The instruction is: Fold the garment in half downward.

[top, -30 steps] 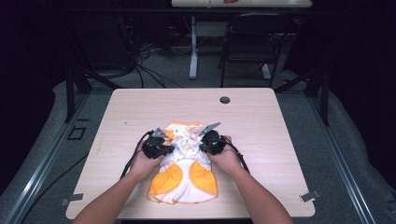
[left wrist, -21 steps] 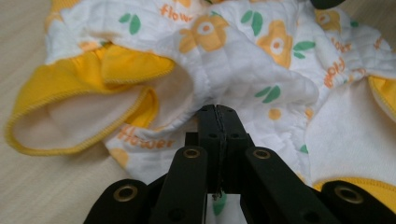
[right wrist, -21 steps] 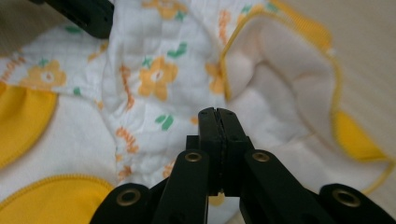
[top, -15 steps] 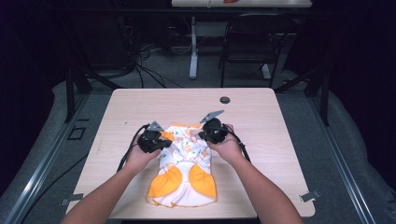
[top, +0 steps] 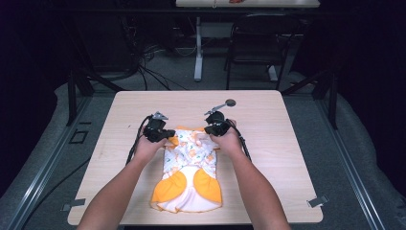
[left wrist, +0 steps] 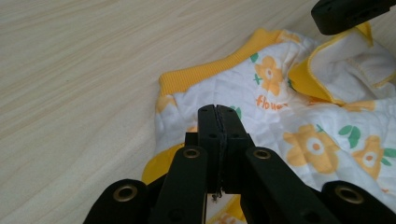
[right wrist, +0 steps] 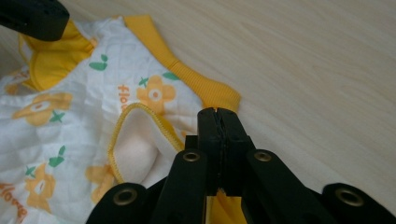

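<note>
High view: a flowered white-and-orange garment (top: pixel 189 175) lies at the table's (top: pixel 268 143) six o'clock half; the left gripper (top: pixel 165 135) holds its ten o'clock corner, the right gripper (top: pixel 214 130) its two o'clock corner. A small dark disc (top: pixel 230 102) sits near twelve o'clock.

Left gripper view: jaws pressed together, pinching the garment's (left wrist: pixel 299 126) quilted cloth below the yellow ribbed band (left wrist: pixel 210 72).

Right gripper view: jaws likewise together, clamped on the garment (right wrist: pixel 70 126) beside its yellow cuff (right wrist: pixel 205 88).

Orange lettering "flower" partly readable on the quilted flower-print garment (left wrist: pixel 299 121), cut off by folds
</note>
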